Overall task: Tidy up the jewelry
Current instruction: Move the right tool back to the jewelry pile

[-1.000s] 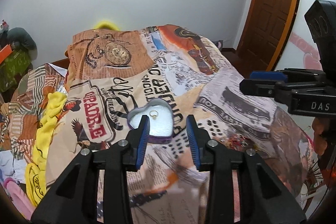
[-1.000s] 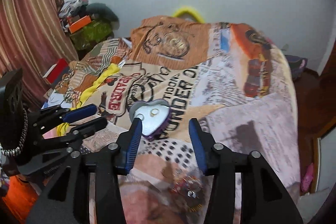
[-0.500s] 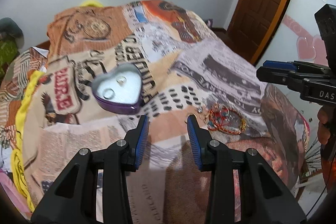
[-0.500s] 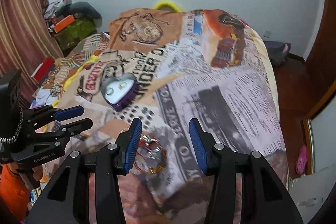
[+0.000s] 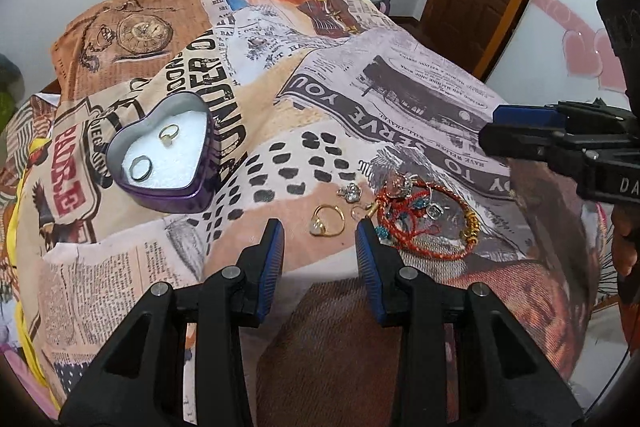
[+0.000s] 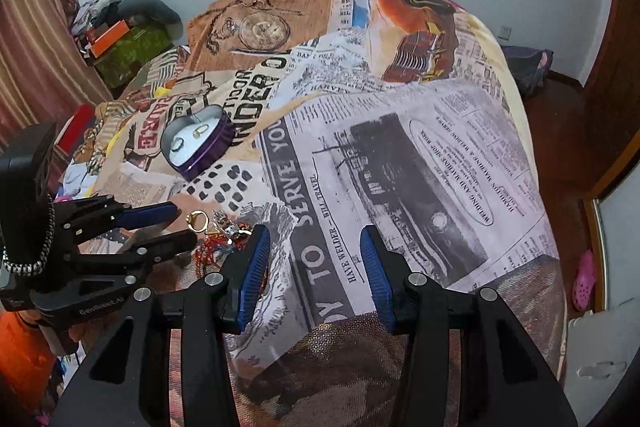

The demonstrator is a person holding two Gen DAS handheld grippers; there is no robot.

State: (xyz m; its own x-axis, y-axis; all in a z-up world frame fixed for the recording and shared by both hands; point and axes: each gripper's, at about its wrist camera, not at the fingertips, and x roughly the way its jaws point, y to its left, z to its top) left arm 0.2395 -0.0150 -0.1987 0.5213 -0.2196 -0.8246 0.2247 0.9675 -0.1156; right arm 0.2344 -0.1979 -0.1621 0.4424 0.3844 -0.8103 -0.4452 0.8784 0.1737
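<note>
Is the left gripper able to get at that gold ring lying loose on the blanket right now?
Probably yes. The left gripper is open with the gold ring just ahead between its fingertips, nothing covering it; the red bracelet pile lies off to the side.

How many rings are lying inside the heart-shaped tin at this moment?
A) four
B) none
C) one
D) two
D: the heart-shaped tin holds two rings on its white lining, a gold ring toward the back and a silver ring toward the front; the other jewelry lies outside on the bedspread.
</note>
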